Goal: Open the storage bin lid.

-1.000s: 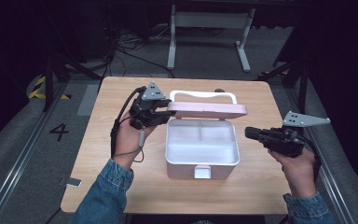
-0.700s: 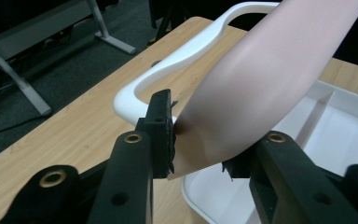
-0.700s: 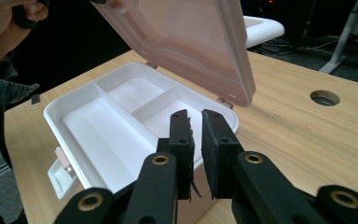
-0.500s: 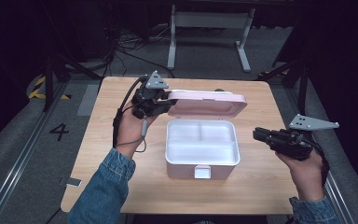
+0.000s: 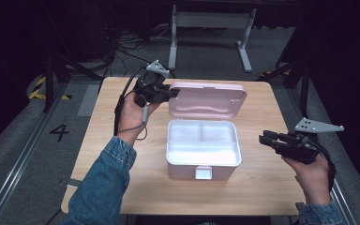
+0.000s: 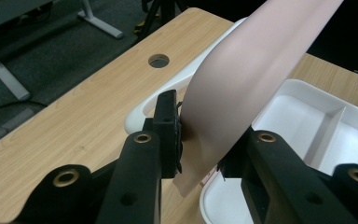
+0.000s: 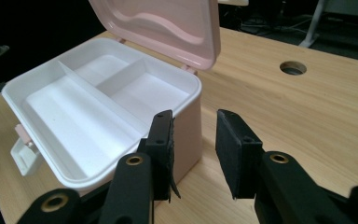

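Where floor (image 5: pixel 42 154) meets rail, "4" (image 5: pixel 59 132) is painted.

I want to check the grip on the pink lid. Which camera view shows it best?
The left gripper view: the left gripper has its pads pressed on the edge of the pink lid. The high view shows the whole raised lid, the grip small. The right gripper view shows the lid's underside.
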A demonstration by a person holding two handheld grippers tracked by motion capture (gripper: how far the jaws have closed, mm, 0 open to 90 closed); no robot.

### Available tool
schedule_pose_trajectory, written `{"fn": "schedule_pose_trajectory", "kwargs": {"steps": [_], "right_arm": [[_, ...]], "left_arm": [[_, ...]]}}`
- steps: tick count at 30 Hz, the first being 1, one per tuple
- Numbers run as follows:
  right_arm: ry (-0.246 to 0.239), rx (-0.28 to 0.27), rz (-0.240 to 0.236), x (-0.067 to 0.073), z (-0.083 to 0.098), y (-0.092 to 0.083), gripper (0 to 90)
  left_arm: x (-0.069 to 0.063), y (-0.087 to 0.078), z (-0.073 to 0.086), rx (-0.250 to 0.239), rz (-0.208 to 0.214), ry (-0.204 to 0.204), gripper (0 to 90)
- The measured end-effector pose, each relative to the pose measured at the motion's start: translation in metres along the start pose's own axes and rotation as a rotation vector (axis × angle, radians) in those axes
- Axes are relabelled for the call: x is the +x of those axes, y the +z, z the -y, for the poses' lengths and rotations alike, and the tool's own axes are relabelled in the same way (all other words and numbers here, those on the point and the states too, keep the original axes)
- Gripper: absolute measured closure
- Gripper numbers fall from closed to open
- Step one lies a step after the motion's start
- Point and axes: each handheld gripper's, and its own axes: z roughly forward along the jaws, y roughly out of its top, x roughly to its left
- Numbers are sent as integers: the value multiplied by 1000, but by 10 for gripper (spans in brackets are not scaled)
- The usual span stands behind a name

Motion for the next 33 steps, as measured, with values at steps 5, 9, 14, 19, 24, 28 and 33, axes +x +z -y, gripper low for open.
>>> {"fn": "schedule_pose_trajectory", "kwargs": {"steps": [5,9,14,19,24,28,33], "right_arm": [[18,20,15,-5,5,2,649],[27,30,14,-8,7,3,643],[33,36,15,-9,9,4,631],[41,33,15,-11,10,3,629],[45,22,7,-12,9,2,623],[46,22,7,-13,9,2,622],[47,23,8,-14,9,2,620]], "left_arm": [[9,6,-5,13,7,-22,748],[16,12,-8,19,10,-43,752],[26,21,-12,38,0,-61,749],[34,29,-14,54,-6,-85,742],[43,40,-13,59,-30,-111,744],[51,48,-13,69,-38,-139,744],[59,59,-12,87,-42,-157,735]]}}
